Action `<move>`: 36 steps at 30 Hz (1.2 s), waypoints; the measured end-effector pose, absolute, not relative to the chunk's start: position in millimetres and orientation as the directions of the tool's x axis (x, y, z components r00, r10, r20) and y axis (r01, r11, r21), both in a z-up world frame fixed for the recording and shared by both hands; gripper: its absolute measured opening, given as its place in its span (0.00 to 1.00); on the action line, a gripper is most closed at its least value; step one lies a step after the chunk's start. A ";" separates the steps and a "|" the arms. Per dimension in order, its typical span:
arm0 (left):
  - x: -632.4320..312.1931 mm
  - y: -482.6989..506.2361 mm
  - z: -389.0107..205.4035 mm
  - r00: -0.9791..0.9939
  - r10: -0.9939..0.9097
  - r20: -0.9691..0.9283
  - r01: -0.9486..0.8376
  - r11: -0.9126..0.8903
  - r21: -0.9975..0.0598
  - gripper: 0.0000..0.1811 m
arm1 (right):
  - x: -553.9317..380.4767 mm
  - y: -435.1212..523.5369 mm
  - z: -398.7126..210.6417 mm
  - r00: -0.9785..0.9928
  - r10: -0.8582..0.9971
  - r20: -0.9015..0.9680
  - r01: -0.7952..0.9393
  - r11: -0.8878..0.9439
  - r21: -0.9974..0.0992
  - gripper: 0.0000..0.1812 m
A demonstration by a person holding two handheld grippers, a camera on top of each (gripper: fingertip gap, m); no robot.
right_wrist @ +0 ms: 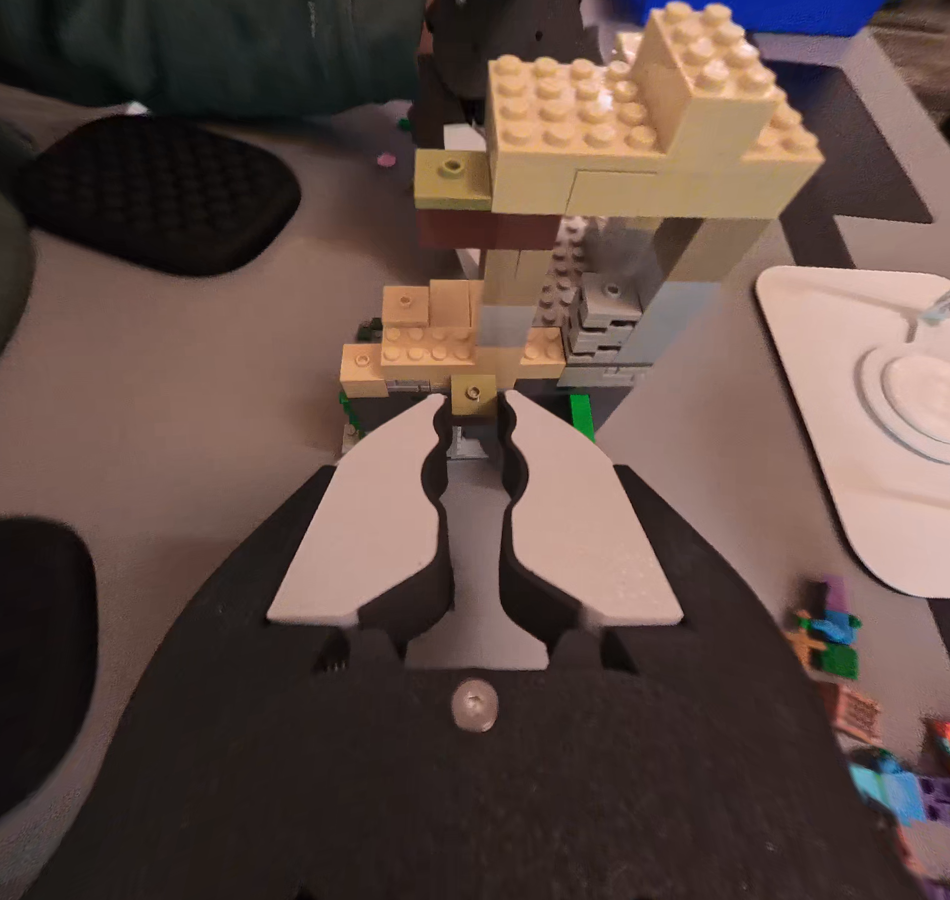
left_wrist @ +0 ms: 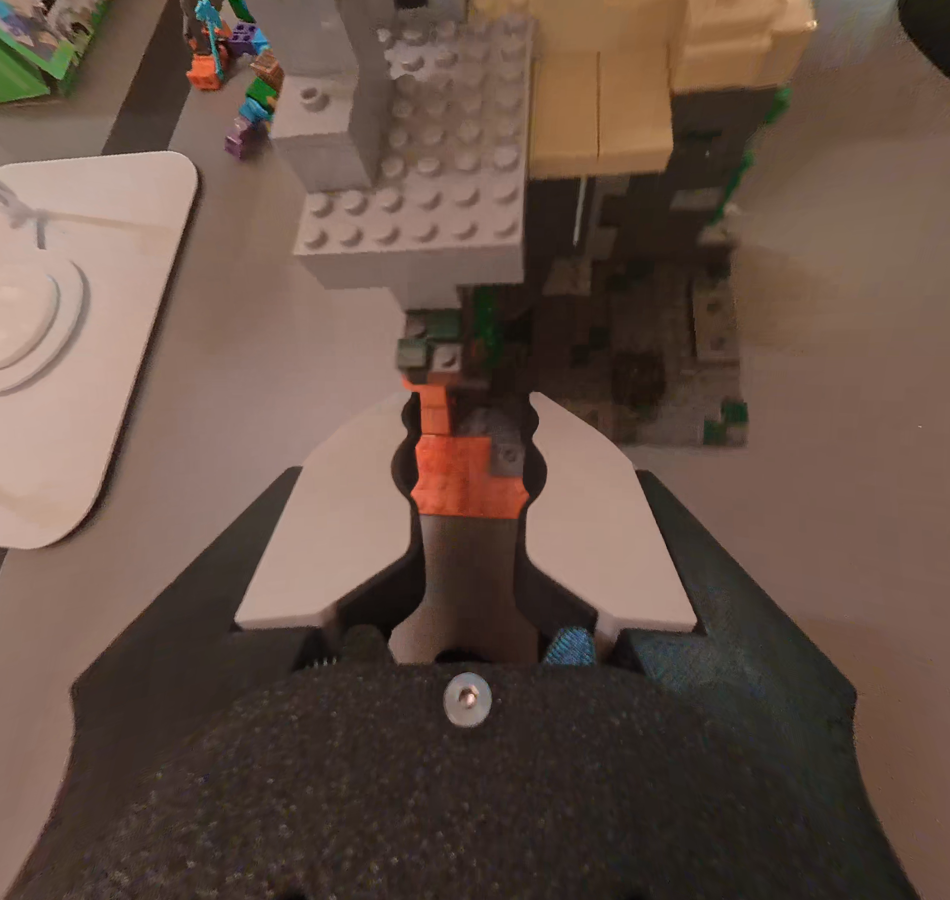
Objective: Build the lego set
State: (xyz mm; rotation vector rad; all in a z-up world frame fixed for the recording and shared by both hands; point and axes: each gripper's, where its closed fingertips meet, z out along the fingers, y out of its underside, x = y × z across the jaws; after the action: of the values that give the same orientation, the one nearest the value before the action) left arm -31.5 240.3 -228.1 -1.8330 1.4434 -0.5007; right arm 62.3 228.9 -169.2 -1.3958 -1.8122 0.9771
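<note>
At the foot of the lego model (left_wrist: 514, 165), on the grey bench (left_wrist: 288, 361), the left claw (left_wrist: 469, 412) is pinching the orange blocks (left_wrist: 465, 479) at the model's low corner, one finger on each side. I think it holds there to keep the model from sliding while the other side gets worked on. On the far side of the model, the right claw (right_wrist: 472, 402) is nearly pressed together around a small tan block with one stud (right_wrist: 473, 393). The fingers sit just beside that block, and I cannot tell if they really squeeze it. It looks like this piece is being pushed onto the model's base, or steadied there. The tall tan top (right_wrist: 632, 124) hangs out over the lower parts, so a hard push could tip it. A white tray (right_wrist: 848, 412) lies close to the model on one side, leaving little room there. Small loose lego figures (left_wrist: 241, 78) lie near the model too. A person's green sleeve (right_wrist: 216, 26) and a black pad (right_wrist: 159, 191) are behind the model. The bare bench beside the model gives the most room to move.
</note>
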 end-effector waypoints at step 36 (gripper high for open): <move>-25.9 256.6 -218.4 0.878 -0.476 -0.050 -0.282 -0.430 -0.858 0.16 | 44.9 295.5 -215.0 0.240 0.969 0.061 0.507 -0.071 -0.859 0.10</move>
State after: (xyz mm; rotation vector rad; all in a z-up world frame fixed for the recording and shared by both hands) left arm -25.9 256.6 -218.4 -2.0451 0.5491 -0.2441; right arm 44.9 295.5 -215.0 -1.7008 -1.3800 0.7169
